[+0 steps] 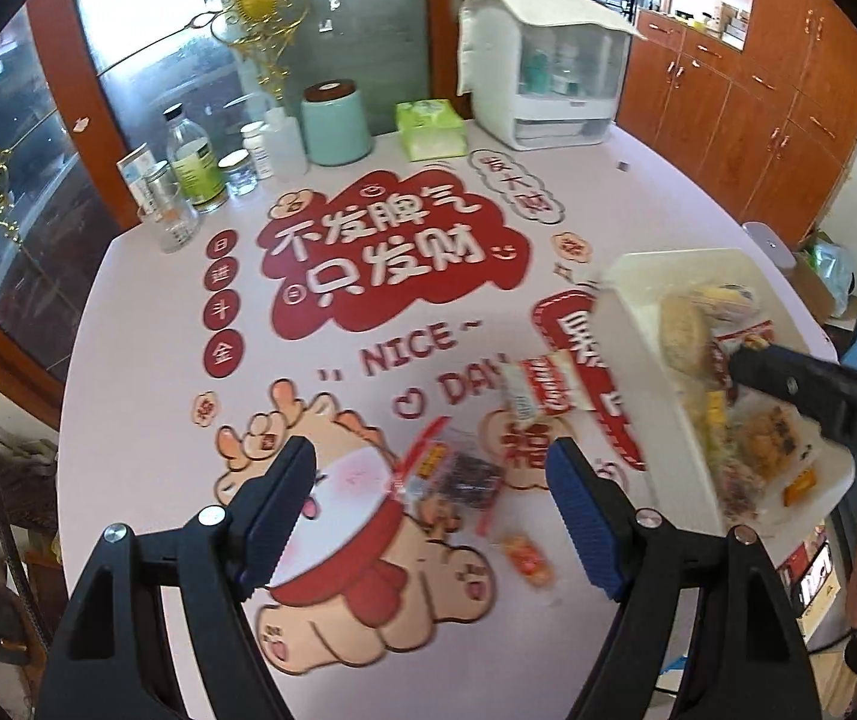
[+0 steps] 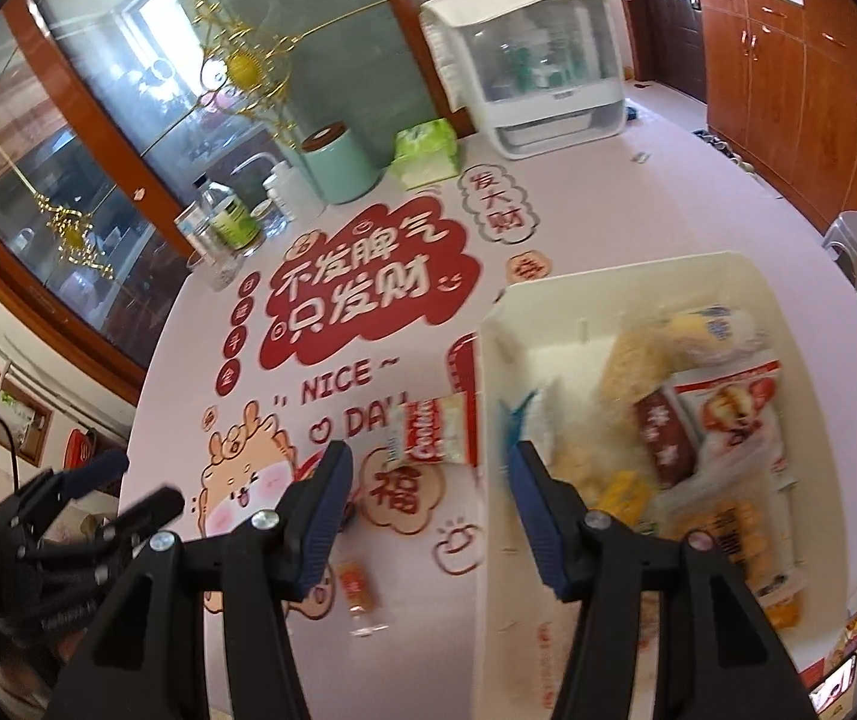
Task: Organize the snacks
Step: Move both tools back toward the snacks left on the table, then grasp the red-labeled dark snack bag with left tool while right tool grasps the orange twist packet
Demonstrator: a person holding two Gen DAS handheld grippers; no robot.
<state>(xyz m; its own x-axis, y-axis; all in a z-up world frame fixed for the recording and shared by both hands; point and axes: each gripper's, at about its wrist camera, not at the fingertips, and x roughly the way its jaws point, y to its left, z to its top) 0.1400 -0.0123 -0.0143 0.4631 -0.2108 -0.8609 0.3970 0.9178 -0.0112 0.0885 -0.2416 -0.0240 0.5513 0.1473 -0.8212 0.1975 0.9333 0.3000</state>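
Since the dark wrapped snack (image 1: pixel 455 477) lies loose on the table (image 1: pixel 146 324) between the left gripper (image 1: pixel 431 519)'s empty, apart jaws, we judge it light, crinkly and slippery, best pinched across its middle.

Between the left tool's (image 1: pixel 431 516) fingers a clear-wrapped snack (image 1: pixel 452 474) was smeared by blur, its label unreadable. Ahead of the right tool (image 2: pixel 428 516), the white bin's (image 2: pixel 488 360) packets blurred together, its near corner cut off.
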